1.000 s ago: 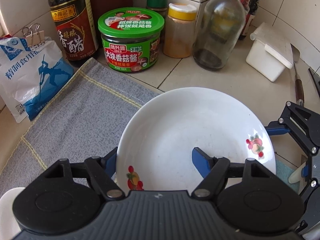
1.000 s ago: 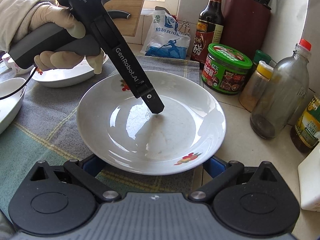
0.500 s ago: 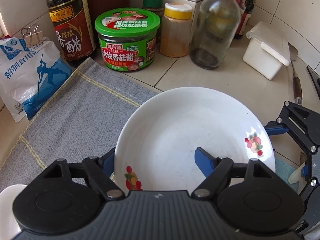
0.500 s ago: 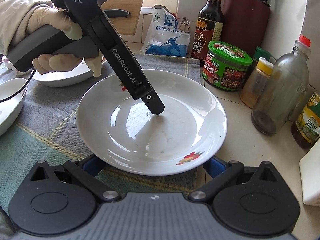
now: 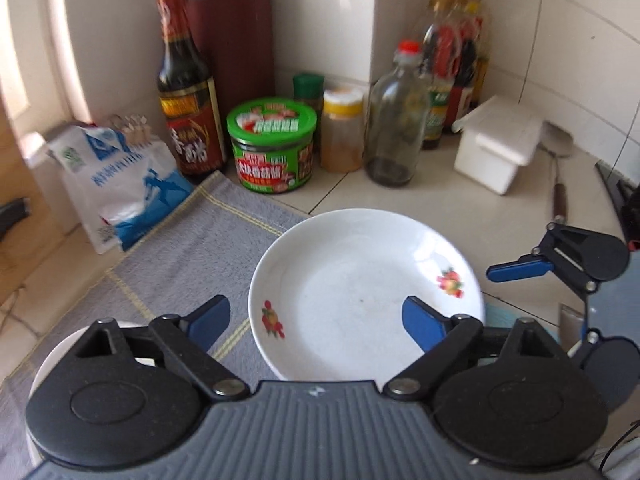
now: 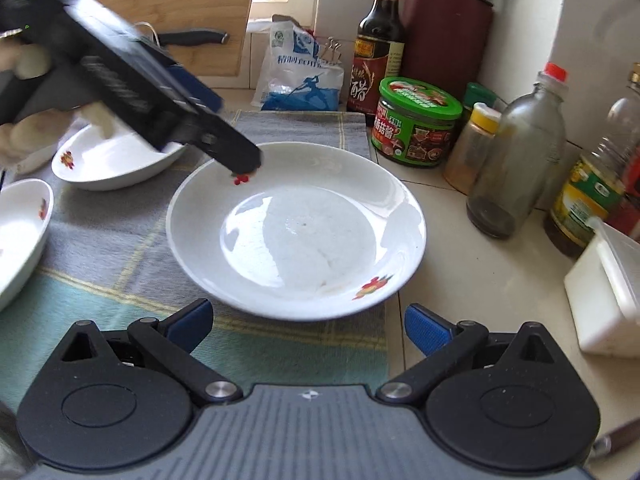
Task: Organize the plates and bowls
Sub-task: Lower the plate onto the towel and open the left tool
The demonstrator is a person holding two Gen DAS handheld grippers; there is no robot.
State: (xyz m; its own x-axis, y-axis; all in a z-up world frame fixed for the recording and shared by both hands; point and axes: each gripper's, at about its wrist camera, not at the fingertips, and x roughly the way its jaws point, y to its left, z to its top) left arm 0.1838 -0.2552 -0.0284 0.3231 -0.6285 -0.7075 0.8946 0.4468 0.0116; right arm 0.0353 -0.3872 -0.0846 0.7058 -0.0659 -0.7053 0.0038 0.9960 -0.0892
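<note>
A white deep plate with red flower marks (image 5: 360, 296) (image 6: 296, 232) rests half on the grey cloth, half on the counter. My left gripper (image 5: 316, 322) is open and empty, raised above the plate's left rim; it shows in the right wrist view (image 6: 240, 160) over that rim. My right gripper (image 6: 306, 326) is open and empty, just short of the plate's near rim; it shows at the right of the left wrist view (image 5: 520, 270). Two more white bowls (image 6: 108, 160) (image 6: 20, 232) sit on the cloth at the left.
A checked cloth (image 6: 120, 248) covers the counter. Behind the plate stand a vinegar bottle (image 5: 186, 104), a green-lidded jar (image 5: 272, 144), a yellow-lidded jar (image 5: 342, 132), a glass bottle (image 5: 396, 120), a salt bag (image 5: 120, 184) and a white box (image 5: 500, 144). A knife block (image 6: 444, 28) stands in the corner.
My left gripper has let go of the plate, opened wider and lifted up and back to the left. My right gripper has drawn back from the plate, which now lies on the cloth.
</note>
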